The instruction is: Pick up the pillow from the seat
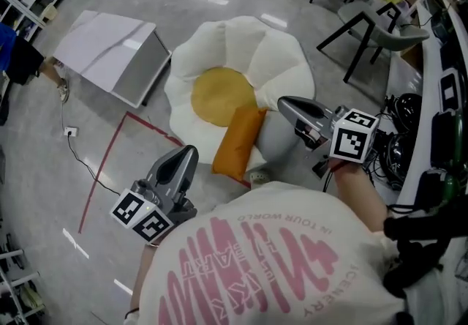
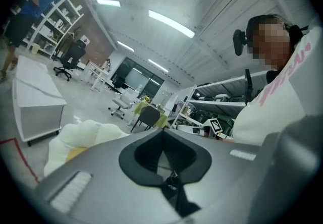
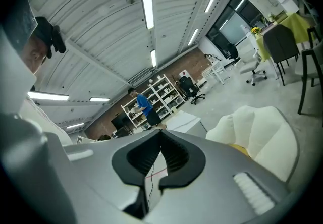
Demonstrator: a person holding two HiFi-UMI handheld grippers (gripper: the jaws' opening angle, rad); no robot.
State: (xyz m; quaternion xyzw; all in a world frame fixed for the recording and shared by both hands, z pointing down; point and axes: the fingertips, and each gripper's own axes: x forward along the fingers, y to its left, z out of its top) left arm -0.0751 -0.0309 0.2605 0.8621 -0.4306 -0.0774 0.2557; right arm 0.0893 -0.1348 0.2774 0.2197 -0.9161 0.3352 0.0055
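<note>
Two tools are in view, one in each of the person's hands, both held apart from the pillow

1. Left tool (image 1: 189, 149): the left gripper view shows its jaws (image 2: 162, 140) pressed together with nothing between them. In the head view it sits at lower left, above the grey floor (image 1: 44, 170), short of the seat.

2. Right tool (image 1: 281, 103): the right gripper view shows its jaws (image 3: 160, 140) closed tip to tip, also empty. In the head view its tip hangs over the front right lobe of the seat, just beside the pillow but not touching it.

3. Pillow (image 1: 238, 140): orange, oblong, lying tilted on the near edge of the seat. Its upper end touches the yellow centre (image 1: 219, 93); its lower end reaches the seat's front rim. It lies between the two tools, nearer the right one.

4. Seat (image 1: 219, 42): a white, petal-edged floor cushion. Part of it shows at the left of the left gripper view (image 2: 86, 134) and at the right of the right gripper view (image 3: 257, 127).

5. Surroundings: a white and grey box (image 1: 110, 49) lies on the floor beside the seat, red floor tape (image 1: 99, 170) runs near it, and a dark chair (image 1: 365, 23) stands beyond the seat
</note>
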